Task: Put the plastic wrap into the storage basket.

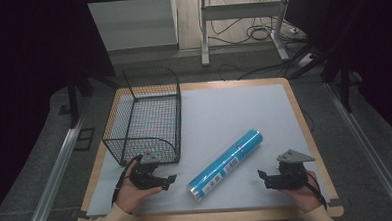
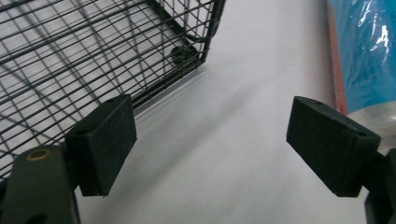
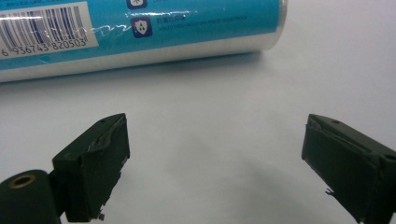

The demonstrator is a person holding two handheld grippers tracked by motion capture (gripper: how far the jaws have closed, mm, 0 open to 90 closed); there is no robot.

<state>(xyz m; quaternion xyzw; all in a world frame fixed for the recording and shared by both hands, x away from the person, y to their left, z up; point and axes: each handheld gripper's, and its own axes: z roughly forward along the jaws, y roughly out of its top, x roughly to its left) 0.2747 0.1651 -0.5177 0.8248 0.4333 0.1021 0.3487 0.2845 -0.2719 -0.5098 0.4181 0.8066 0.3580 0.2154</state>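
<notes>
Both gripper views cut off the blue roll [image 3: 140, 32]; its label's small print is unreadable.

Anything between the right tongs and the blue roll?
Nothing visible. The right tongs sit open on bare white mat, with the blue roll lying just beyond them. The right gripper view shows clear mat up to the roll.

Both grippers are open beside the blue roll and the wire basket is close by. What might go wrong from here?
1. The blue roll lies on its side on the smooth white mat, so a nudge from either open gripper may well send it rolling.
2. The left gripper sits close to the wire basket; a jaw may snag the mesh.
3. The roll looks long; gripped near one end by the right gripper, it would probably tilt.
</notes>
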